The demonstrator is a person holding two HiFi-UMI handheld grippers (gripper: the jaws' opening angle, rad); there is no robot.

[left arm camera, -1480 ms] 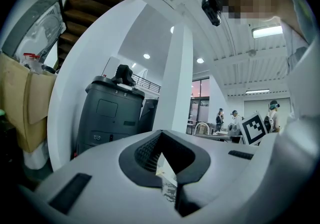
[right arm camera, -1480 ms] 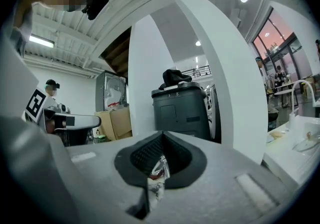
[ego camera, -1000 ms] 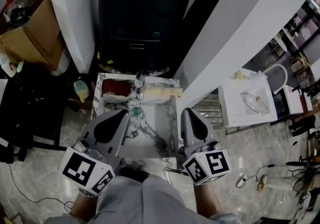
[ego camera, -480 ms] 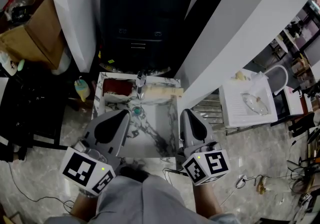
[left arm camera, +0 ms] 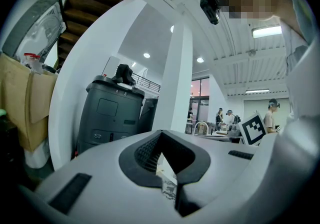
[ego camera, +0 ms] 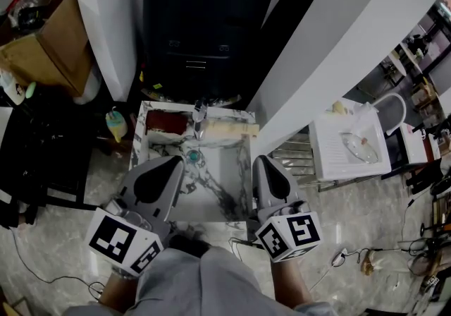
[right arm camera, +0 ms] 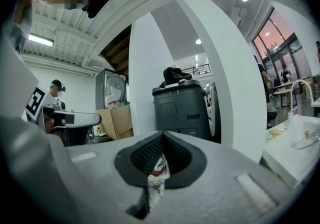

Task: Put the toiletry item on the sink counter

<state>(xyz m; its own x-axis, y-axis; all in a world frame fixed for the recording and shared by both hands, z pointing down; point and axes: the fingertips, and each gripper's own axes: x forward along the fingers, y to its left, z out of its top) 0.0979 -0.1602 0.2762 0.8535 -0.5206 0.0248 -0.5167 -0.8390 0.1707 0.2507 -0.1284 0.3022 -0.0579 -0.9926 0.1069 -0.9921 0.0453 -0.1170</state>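
In the head view a small marble-patterned sink counter [ego camera: 236, 166] stands below me, with a faucet [ego camera: 198, 116] at its back and a teal drain [ego camera: 192, 157] in the basin. A red item [ego camera: 163, 122] lies on the back ledge left of the faucet, and a cream item [ego camera: 229, 128] lies to its right. My left gripper [ego camera: 173, 161] hovers over the basin's front left, shut and empty. My right gripper [ego camera: 259, 161] hovers over the front right edge, also shut and empty. Both gripper views show the tips [left arm camera: 161, 133] [right arm camera: 161, 134] meeting, with bits of the counter showing in the gap below.
A tall black bin [ego camera: 201, 18] stands behind the counter between two white pillars [ego camera: 106, 18] [ego camera: 331, 46]. A cardboard box [ego camera: 46, 46] sits at far left, with a yellow-and-teal bottle [ego camera: 115, 124] on the floor. A white sink unit [ego camera: 352, 142] stands at right, above cables [ego camera: 359, 254] on the floor.
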